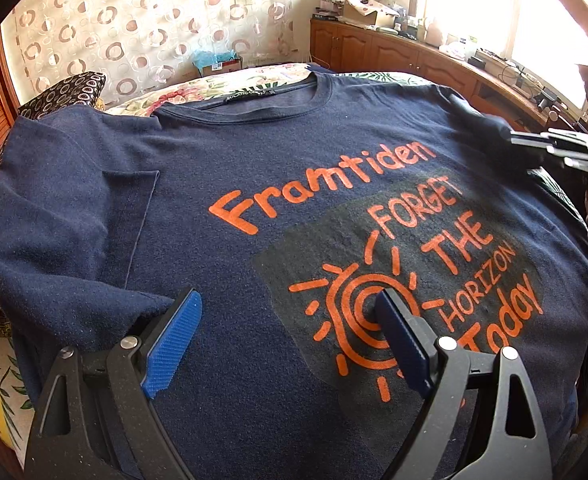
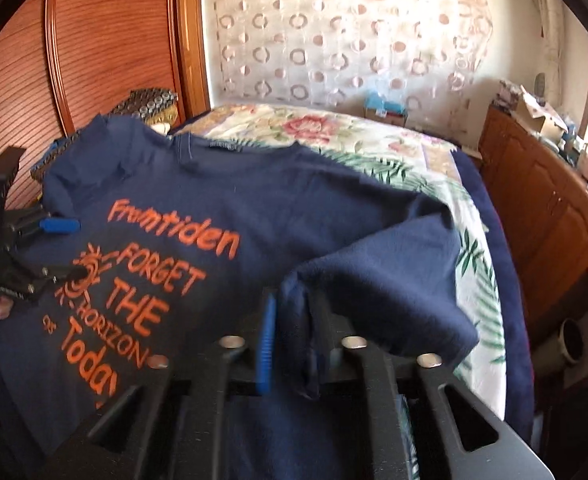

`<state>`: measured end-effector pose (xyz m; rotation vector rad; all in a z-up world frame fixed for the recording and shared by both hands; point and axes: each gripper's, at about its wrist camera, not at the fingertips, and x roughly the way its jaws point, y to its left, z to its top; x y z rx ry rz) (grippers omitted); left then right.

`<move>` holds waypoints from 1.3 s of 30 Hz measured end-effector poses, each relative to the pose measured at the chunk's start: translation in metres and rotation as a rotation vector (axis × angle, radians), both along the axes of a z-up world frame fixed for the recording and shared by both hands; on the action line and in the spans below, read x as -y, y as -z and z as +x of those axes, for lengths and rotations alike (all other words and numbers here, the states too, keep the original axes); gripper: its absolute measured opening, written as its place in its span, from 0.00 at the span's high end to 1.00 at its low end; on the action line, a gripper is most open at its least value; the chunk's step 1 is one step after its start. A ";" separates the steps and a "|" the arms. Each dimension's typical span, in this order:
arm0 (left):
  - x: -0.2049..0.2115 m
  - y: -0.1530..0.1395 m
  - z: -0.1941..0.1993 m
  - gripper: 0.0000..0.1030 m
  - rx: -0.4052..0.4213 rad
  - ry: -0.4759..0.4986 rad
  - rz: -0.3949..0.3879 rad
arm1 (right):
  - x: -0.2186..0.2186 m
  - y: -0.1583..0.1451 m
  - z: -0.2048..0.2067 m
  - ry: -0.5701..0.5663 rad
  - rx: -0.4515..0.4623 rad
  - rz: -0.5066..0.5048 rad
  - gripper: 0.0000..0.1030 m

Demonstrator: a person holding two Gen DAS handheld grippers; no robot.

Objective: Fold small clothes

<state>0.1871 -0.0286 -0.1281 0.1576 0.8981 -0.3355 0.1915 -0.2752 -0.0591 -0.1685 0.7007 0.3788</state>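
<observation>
A navy T-shirt (image 1: 221, 184) with orange print lies face up on the bed; it also shows in the right wrist view (image 2: 253, 208). Its left sleeve (image 1: 93, 200) is folded in over the body. My left gripper (image 1: 289, 340) is open, blue pads apart, low over the shirt's printed front; it shows at the left edge of the right wrist view (image 2: 69, 248). My right gripper (image 2: 289, 344) is shut on the shirt's right sleeve (image 2: 378, 280) and holds it lifted above the shirt. In the left wrist view it appears at the right edge (image 1: 534, 144).
The bed has a floral cover (image 2: 334, 132) with a dark blue blanket edge (image 2: 490, 240). A patterned pillow (image 1: 65, 88) lies at the head. Wooden cabinets (image 2: 542, 208) with clutter run along the right. A wooden wardrobe (image 2: 93, 60) stands at left.
</observation>
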 end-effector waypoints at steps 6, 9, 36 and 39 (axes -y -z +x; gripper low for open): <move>0.000 -0.001 -0.001 0.14 0.007 0.004 0.006 | 0.018 -0.004 -0.001 0.029 -0.017 0.048 0.56; 0.000 -0.007 -0.009 0.14 0.036 0.001 -0.009 | 0.034 -0.012 -0.011 0.059 0.007 0.051 0.54; -0.007 -0.057 -0.061 0.14 0.213 -0.039 -0.095 | 0.043 -0.015 0.047 0.098 -0.041 0.019 0.95; -0.011 -0.059 -0.063 0.14 0.219 -0.047 -0.104 | 0.014 -0.032 0.055 0.043 0.002 -0.006 0.95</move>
